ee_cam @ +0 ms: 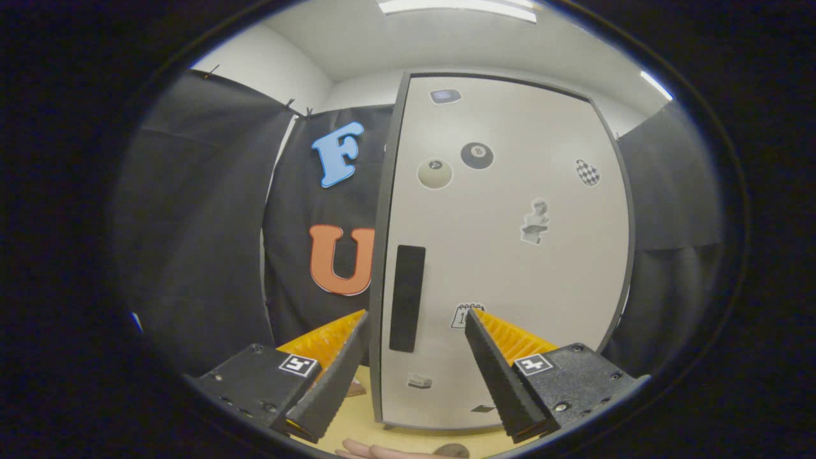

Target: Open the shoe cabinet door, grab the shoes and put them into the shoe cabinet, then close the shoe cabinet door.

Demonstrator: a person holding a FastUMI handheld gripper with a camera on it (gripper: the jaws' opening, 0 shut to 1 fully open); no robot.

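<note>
Booth: black cloth walls [191, 223] left and right of the shoe cabinet door [510, 255], white ceiling above.
Shoe cabinet door: pale, dark-edged, shut, upright, just ahead of the fingers, stickers scattered on it.
Handle: dark vertical strip [407, 298] near the door's left edge, between the two fingers, beyond their tips.
Gripper: [417, 320] fingers spread wide, holding nothing, apart from the door.
Floor: tan strip [357, 414] below the door.
Hand: fingertips [376, 451] below the door's bottom edge.
</note>
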